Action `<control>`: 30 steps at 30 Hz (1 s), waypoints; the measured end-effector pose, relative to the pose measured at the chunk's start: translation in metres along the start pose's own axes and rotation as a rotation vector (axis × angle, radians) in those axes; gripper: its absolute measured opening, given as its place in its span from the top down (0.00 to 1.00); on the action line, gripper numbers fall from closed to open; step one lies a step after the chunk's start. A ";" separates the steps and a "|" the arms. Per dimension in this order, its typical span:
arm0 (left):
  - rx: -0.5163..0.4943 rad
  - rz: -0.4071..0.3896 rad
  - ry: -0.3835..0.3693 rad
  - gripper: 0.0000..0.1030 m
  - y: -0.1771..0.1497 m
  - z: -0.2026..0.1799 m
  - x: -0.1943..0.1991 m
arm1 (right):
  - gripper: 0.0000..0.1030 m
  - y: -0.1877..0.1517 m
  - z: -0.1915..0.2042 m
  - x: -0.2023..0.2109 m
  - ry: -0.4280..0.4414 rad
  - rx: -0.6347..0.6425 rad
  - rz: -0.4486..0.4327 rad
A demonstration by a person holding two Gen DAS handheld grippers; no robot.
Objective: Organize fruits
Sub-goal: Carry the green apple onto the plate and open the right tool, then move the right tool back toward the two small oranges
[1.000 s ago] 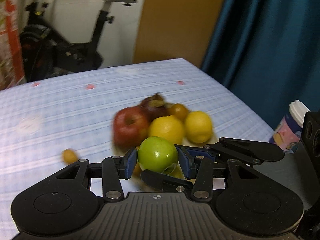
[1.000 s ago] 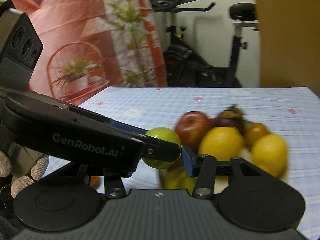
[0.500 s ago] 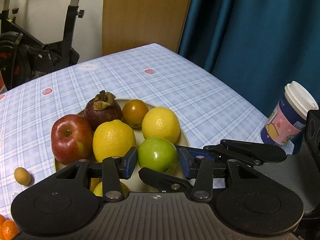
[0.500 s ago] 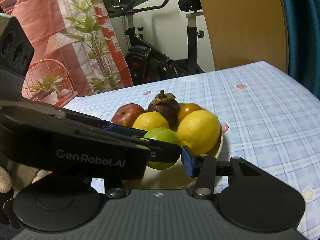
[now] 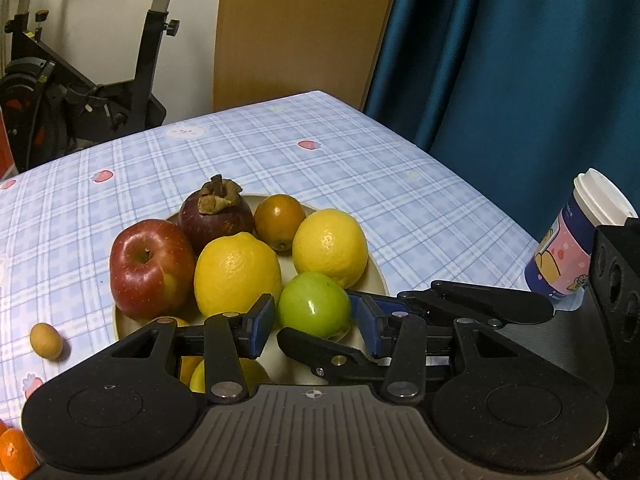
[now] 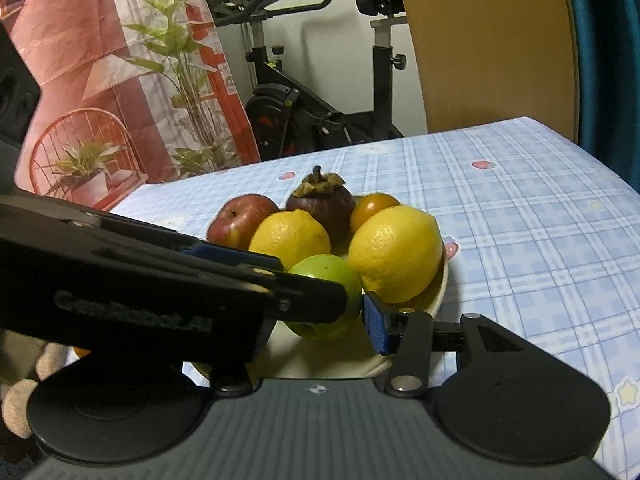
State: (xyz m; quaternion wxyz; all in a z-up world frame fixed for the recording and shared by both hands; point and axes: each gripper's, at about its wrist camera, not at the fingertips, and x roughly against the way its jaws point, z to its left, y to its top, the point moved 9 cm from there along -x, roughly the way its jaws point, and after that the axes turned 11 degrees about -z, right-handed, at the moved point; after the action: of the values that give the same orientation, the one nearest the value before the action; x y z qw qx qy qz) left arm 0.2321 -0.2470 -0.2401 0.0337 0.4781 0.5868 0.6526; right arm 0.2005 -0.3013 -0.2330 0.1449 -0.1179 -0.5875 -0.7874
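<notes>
A green apple (image 5: pixel 314 306) hangs low over the near part of a beige plate (image 5: pixel 376 276). My left gripper (image 5: pixel 314 322) is shut on it, a blue pad at each side. My right gripper (image 6: pixel 324 320) comes in crosswise. Its right pad (image 6: pixel 376 328) presses the apple (image 6: pixel 326 280), and the left gripper's arm (image 6: pixel 160 280) hides its other finger. The plate (image 6: pixel 442 280) holds a red apple (image 5: pixel 150 268), a mangosteen (image 5: pixel 216 216), two lemons (image 5: pixel 236 276) (image 5: pixel 330 246) and a small orange fruit (image 5: pixel 280 216).
A small tan fruit (image 5: pixel 46 340) lies on the checked tablecloth left of the plate, and a mandarin (image 5: pixel 14 452) at the bottom left. A lidded paper cup (image 5: pixel 572 248) stands by the table's right edge, in front of a blue curtain. An exercise bike stands beyond the table.
Both grippers carried the green apple in over the plate and a little downward together. The blur of a second ago is gone, and they have hardly moved in the last half second.
</notes>
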 end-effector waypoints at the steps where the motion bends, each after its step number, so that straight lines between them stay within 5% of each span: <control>1: 0.005 -0.002 0.001 0.54 0.000 0.001 0.001 | 0.52 -0.001 0.000 0.000 -0.001 -0.002 0.003; 14: 0.046 -0.069 0.037 0.53 0.010 0.026 0.033 | 0.48 0.002 0.002 0.008 -0.022 0.019 -0.056; 30: 0.223 -0.173 0.295 0.54 0.001 0.175 0.152 | 0.48 0.012 0.074 0.015 0.128 0.134 -0.116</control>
State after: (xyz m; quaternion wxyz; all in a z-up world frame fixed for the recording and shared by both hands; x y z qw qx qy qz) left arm 0.2660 -0.0267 -0.1761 -0.0498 0.3259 0.6927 0.6414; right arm 0.1923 -0.2353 -0.1959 0.1437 -0.0232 -0.6340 -0.7595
